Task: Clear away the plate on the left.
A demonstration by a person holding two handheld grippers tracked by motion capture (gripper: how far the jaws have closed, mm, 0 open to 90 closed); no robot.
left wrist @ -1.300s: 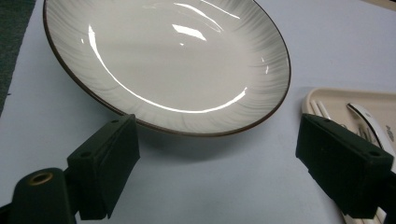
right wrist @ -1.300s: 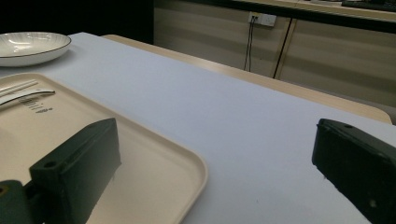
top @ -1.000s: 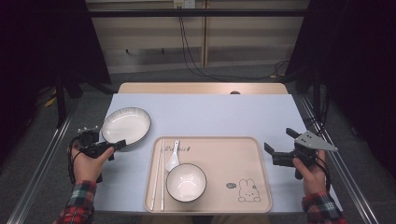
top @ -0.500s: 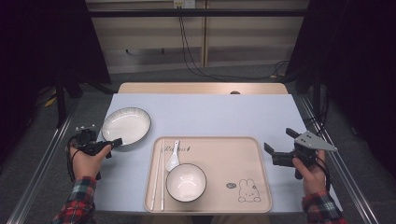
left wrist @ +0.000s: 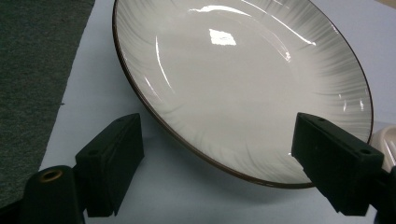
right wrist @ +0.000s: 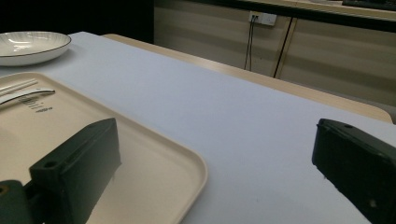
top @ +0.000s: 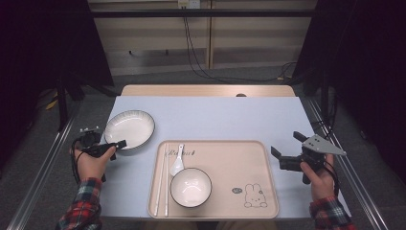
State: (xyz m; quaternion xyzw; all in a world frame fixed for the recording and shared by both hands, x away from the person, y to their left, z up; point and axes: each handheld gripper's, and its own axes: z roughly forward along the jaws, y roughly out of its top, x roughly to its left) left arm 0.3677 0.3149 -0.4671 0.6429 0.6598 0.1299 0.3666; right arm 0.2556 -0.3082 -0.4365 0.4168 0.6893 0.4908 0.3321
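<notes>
A white plate (top: 129, 128) with a dark rim lies on the table at the left, beside a beige tray (top: 239, 163). My left gripper (top: 119, 143) sits at the plate's near-left edge. In the left gripper view the plate (left wrist: 243, 84) has its near rim between the jaws of the left gripper (left wrist: 224, 163). The jaws have just been closing a little, and the pads stand apart from the rim. My right gripper (top: 286, 143) is held open just right of the tray, with nothing between the jaws. In the right gripper view the right gripper (right wrist: 219, 163) looks across the tray (right wrist: 154, 158) towards the plate (right wrist: 32, 44).
The tray carries a white bowl (top: 190, 187), a white spoon (top: 177, 163) and a pair of chopsticks (top: 163, 182) along its left side. A rabbit drawing marks its near-right corner. Metal rails run along both table sides, and cables hang behind the far edge.
The left hand has shifted very slightly at the plate's rim. The right hand, the tray and the dishes have stayed put.
</notes>
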